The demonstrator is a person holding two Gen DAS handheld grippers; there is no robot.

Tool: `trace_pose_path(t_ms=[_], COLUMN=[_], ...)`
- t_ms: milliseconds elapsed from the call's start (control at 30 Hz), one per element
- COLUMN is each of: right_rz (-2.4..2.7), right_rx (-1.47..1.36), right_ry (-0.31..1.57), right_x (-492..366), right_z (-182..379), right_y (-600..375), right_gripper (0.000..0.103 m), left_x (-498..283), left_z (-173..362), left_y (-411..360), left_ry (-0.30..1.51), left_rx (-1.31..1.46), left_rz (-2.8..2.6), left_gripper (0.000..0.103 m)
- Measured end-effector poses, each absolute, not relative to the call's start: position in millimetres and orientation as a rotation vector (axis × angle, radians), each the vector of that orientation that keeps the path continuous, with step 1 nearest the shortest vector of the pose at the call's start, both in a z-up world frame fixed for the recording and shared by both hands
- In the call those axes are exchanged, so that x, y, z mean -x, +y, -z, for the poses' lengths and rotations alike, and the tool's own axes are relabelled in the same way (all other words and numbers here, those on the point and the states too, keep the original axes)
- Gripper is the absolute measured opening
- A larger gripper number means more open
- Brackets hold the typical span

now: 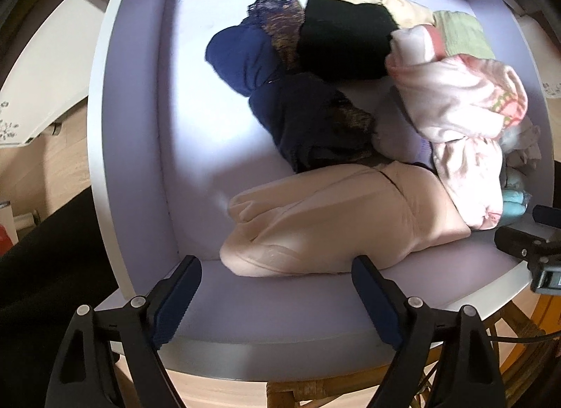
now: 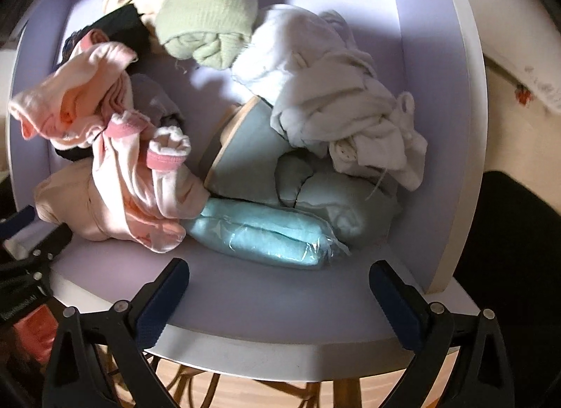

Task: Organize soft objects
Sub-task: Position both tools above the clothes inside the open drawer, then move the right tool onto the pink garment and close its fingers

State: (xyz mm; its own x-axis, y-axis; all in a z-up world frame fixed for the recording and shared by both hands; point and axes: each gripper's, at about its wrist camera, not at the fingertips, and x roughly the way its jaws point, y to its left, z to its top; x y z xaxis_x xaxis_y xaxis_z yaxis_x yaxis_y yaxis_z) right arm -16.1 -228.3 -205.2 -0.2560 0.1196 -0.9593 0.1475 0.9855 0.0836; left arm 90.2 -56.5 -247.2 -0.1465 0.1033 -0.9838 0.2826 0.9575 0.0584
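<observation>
Little of the sorting looks done: the soft things lie in 1 loose heap inside the lavender tray (image 1: 147, 134), nothing folded or set apart. From the left wrist, the left gripper (image 1: 277, 269) hangs with its jaws spread wide and nothing between them, just above the near end of the beige garment (image 1: 333, 218); behind it lie the navy cloth (image 1: 245, 57) and the pink garment (image 1: 452, 102). The right gripper (image 2: 278, 273) is likewise spread and empty, poised over the wrapped teal bundle (image 2: 259, 232), with the green knit hat (image 2: 210, 11) and white cloth (image 2: 333, 92) further back (both crumpled). By my reading, every piece is left to handle, and the first pick-up has not yet happened.
</observation>
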Motion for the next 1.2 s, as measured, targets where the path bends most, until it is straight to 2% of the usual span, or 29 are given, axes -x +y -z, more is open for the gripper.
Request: trace_pose_path(t_ms=[133, 400, 633, 933, 1200], right_rz=[0.004, -0.008, -0.062, -0.223, -0.227], right_rx=[-0.153, -0.253, -0.358, -0.339, -0.257], right_ry=[1.802, 1.726, 1.58, 1.472, 1.478], right_x=[11, 0, -25, -32, -31], right_z=[199, 188, 157, 135, 140], right_y=[-242, -263, -282, -245, -205], right_gripper=[0.103, 0.103, 0.103, 0.103, 0.088], left_x=[-88, -91, -95, -85, -87], left_z=[244, 234, 229, 238, 238], left_y=[-62, -57, -50, -36, -41], left_ry=[1.705, 1.67, 1.659, 1.67, 1.644], left_rx=[-0.302, -0.223, -0.173, -0.203, -0.224], left_rz=[0.162, 0.132, 0.088, 0.075, 0.066], left_gripper=[0.089, 0.089, 0.089, 0.089, 0.089])
